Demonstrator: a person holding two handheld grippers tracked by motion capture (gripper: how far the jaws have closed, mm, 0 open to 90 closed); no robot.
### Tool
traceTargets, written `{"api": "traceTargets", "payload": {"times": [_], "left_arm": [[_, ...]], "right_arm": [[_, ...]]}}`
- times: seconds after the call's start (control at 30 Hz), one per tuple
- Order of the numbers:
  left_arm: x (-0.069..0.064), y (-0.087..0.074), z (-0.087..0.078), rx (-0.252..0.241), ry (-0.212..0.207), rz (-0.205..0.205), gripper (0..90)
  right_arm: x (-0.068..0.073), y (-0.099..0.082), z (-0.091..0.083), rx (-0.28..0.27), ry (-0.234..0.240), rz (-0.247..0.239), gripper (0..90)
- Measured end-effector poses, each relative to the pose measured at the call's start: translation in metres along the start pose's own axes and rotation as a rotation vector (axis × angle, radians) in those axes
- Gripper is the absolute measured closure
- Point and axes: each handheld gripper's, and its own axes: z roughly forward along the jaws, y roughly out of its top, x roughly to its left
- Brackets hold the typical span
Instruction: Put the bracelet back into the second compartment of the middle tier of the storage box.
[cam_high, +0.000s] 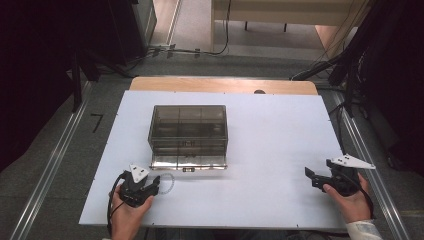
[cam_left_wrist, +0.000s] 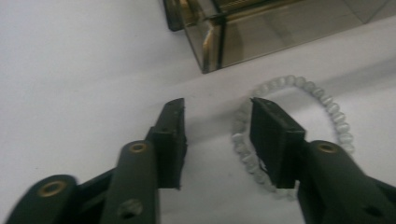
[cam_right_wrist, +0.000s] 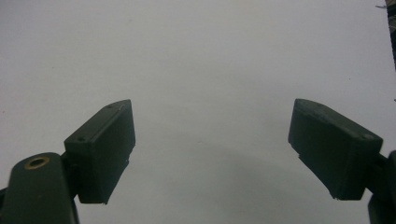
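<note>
While the person's two hands rest low at the near edge of the white table (cam_high: 280, 150), the work in hand looks like picking up a bead bracelet.

High view, box: a smoky transparent storage box (cam_high: 188, 135) sits left of centre, lid down, a small latch at its near edge.
High view, bracelet: a pale bead bracelet (cam_high: 168, 181) lies flat on the white top just in front of the box's near left corner.
High view, left gripper: the left gripper (cam_high: 152, 186) points at the bracelet from its left, tips at the ring's edge.
High view, right gripper: the right gripper (cam_high: 311, 176) is held well apart at the far right, over bare table.

Left gripper view, jaws: the left gripper (cam_left_wrist: 217, 135) is parted, nothing pinched; one jaw stands over the ring's near arc, the other outside it on bare table.
Left gripper view, bracelet: the bracelet (cam_left_wrist: 327, 102) curves round the right-hand jaw, with the box corner (cam_left_wrist: 243, 42) just beyond.

Right gripper view, jaws: the right gripper (cam_right_wrist: 210, 140) is spread wide, with only white table (cam_right_wrist: 201, 56) ahead.

Step in hand: I judge it the approach, a grasp not yet made.
Next move: it calls for lowering until the beads sit between the pads, then closing gently so the strand does not roll away.
</note>
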Motion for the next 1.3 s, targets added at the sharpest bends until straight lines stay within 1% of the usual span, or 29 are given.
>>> {"api": "traceTargets", "payload": {"times": [0.07, 0.17, 0.23, 0.27, 0.33, 0.37, 0.4, 0.47, 0.5, 0.57, 0.77, 0.9, 1.0, 1.13, 1.3], "left_arm": [[0.0012, -0.0004, -0.0002, 0.001, -0.008, -0.012, 63.0], [-0.0003, -0.0004, -0.0004, 0.002, -0.010, -0.013, 65.1], [-0.0019, 0.0000, -0.0007, 0.007, -0.016, -0.001, 69.5], [-0.0026, -0.0001, -0.0005, 0.003, -0.021, -0.004, 73.3], [-0.0031, 0.0001, -0.0005, 0.005, -0.030, 0.002, 78.0], [-0.0027, 0.0000, -0.0004, 0.003, -0.035, -0.002, 81.0], [-0.0024, 0.0000, -0.0004, 0.004, -0.039, -0.005, 81.0], [-0.0023, -0.0001, -0.0003, 0.005, -0.053, -0.009, 85.4], [-0.0026, 0.0002, -0.0003, 0.006, -0.052, -0.006, 86.9], [-0.0023, 0.0004, -0.0003, 0.008, -0.054, -0.006, 87.0], [-0.0008, -0.0001, -0.0005, -0.002, -0.066, -0.025, 87.5], [0.0033, 0.0007, -0.0007, 0.001, -0.091, -0.048, 87.7], [0.0031, 0.0013, -0.0010, -0.006, -0.093, -0.040, 88.0], [0.0023, 0.0026, -0.0033, -0.029, -0.100, -0.038, 88.1], [0.0021, 0.0037, -0.0081, -0.069, -0.113, -0.038, 88.2]], "right_arm": [[0.0002, -0.0001, 0.0001, 0.000, 0.002, -0.001, 13.2], [0.0003, -0.0002, 0.0003, 0.003, 0.003, 0.001, 13.2], [0.0005, -0.0003, 0.0005, 0.004, 0.002, 0.000, 13.2], [0.0004, -0.0003, 0.0006, 0.005, 0.002, -0.001, 13.3], [0.0007, -0.0003, 0.0009, 0.007, 0.003, -0.001, 13.3], [0.0010, -0.0003, 0.0011, 0.008, 0.002, -0.001, 13.3], [0.0010, -0.0003, 0.0011, 0.008, 0.002, -0.001, 13.3], [0.0013, -0.0002, 0.0012, 0.008, 0.004, 0.001, 13.3], [0.0015, -0.0002, 0.0012, 0.008, 0.005, 0.003, 13.3], [0.0016, -0.0001, 0.0013, 0.009, 0.007, 0.003, 13.3], [0.0015, 0.0002, 0.0014, 0.007, 0.009, 0.003, 13.4], [0.0012, 0.0004, 0.0011, 0.005, 0.007, 0.004, 13.4], [0.0006, 0.0003, 0.0010, 0.007, 0.007, 0.003, 13.4], [0.0003, 0.0001, 0.0005, 0.004, 0.007, 0.006, 13.4], [0.0000, -0.0003, 0.0004, 0.004, 0.004, 0.007, 13.4]]}}
